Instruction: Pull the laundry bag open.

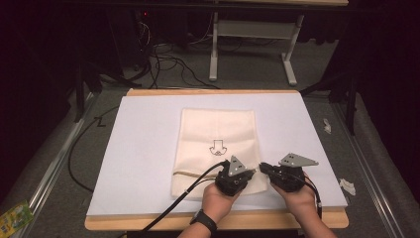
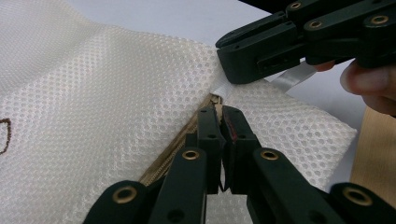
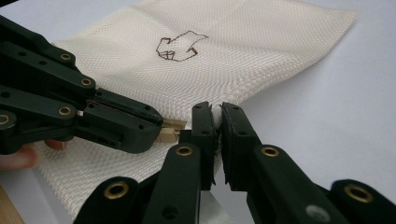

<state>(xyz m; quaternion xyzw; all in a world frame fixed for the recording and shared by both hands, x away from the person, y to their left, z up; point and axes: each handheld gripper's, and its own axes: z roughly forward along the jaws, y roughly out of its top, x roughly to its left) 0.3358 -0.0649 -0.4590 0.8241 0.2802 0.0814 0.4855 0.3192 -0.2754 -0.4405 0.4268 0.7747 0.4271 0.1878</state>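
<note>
A cream mesh bag [image 1: 218,148] lies flat on a white sheet [image 1: 143,148] covering the wooden surface [image 1: 317,219], its long side running away from the person and a small dark outline drawing [image 1: 217,147] printed near its middle. Both hands work at the bag's near right corner: the left gripper [image 1: 250,171], held in the person's left hand [image 1: 218,198], has its fingers closed on the end of the bag's tan zipper [image 2: 177,151], seen in the left gripper view pinching the zipper's pull just below a white fabric tab [image 2: 224,89]. The right gripper [image 1: 262,167], in the right hand [image 1: 297,198], has its fingers shut on the bag's mesh edge at the same corner, with only a sliver of gap showing between them in the right gripper view, where the left gripper [image 3: 161,130] meets it from the left with the zipper end in its tips. The two grippers sit tip to tip, almost touching, each crowding the other's view of the corner. A black cable [image 1: 168,208] trails from the left gripper across the sheet and off the near edge. Beyond the surface stand the white legs of a desk frame [image 1: 214,49] amid loose cables [image 1: 173,64] on grey carpet, with scraps of white paper [image 1: 346,186] lying on the floor to the right and a green packet [image 1: 12,218] at lower left
</note>
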